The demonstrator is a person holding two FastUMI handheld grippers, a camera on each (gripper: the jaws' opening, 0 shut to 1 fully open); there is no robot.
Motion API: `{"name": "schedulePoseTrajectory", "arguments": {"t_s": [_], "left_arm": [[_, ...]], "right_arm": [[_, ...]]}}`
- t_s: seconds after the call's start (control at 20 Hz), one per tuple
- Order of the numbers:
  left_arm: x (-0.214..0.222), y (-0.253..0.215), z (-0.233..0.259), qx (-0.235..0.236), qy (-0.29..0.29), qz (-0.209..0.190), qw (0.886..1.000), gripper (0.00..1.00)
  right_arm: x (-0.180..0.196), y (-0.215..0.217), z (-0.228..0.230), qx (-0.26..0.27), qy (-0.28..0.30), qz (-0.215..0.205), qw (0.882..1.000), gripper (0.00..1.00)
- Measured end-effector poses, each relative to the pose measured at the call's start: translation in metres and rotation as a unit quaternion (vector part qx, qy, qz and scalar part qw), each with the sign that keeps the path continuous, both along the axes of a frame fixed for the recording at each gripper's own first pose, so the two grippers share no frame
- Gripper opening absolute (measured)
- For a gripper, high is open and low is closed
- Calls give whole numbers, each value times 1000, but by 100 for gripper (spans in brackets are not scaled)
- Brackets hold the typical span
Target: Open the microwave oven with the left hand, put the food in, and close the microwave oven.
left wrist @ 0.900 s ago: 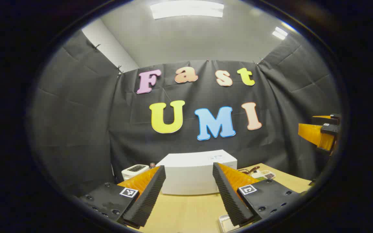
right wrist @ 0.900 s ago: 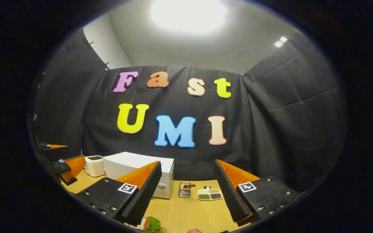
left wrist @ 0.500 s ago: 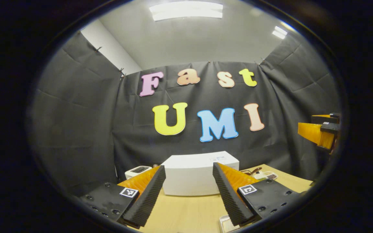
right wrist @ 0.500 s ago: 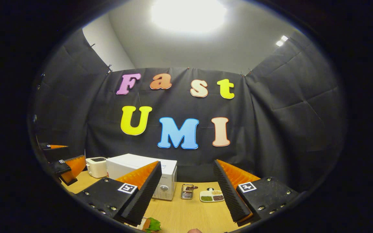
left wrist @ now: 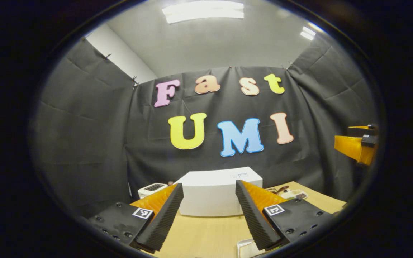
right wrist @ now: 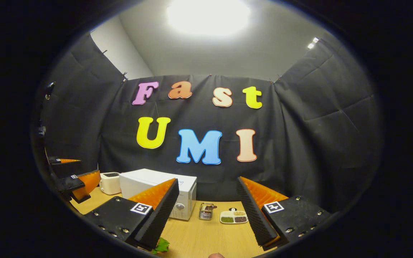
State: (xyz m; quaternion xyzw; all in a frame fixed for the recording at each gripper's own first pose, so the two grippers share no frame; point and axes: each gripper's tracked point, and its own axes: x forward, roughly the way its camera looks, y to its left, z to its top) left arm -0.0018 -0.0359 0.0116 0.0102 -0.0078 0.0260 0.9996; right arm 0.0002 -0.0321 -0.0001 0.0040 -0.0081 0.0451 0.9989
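Note:
A white microwave oven (left wrist: 213, 195) stands shut at the back of the wooden table (left wrist: 206, 236), straight ahead in the left gripper view. My left gripper (left wrist: 208, 215) hangs open above the table, well short of the oven, with nothing between its fingers. In the right gripper view the oven (right wrist: 156, 188) sits left of centre and my right gripper (right wrist: 206, 215) is open too. A bit of green-leafed food (right wrist: 161, 246) shows at the bottom edge by its left finger. The corner of a white dish (left wrist: 244, 248) lies under the left gripper's right finger.
A white toaster (left wrist: 151, 189) stands left of the oven. Right of it are a small metal rack (right wrist: 206, 211) and a white divided dish of grains (right wrist: 233, 217). The other gripper shows at the right edge (left wrist: 357, 147) and the left edge (right wrist: 74, 181).
Both views have shifted slightly. In the right gripper view the oven and the other gripper slid a little right and the food sank to the bottom edge. Both grippers stayed open.

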Motion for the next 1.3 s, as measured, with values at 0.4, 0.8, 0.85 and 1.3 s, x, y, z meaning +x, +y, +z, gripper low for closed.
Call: {"name": "schedulePoseTrajectory", "arguments": {"t_s": [0.4,0.8,0.85,1.3], "left_arm": [[30,-18,-9,-15,4,-13,1000,100],[111,-38,-34,-13,-1,-74,997,93],[125,-42,-41,-14,2,-82,997,100],[230,-87,-125,-16,45,-155,987,100]], "right_arm": [[1,-16,-9,6,10,1,1000,98],[30,-24,-15,4,20,-60,998,97],[33,-26,-17,2,23,-72,997,97],[42,-36,-21,-22,33,-167,985,98]]}}
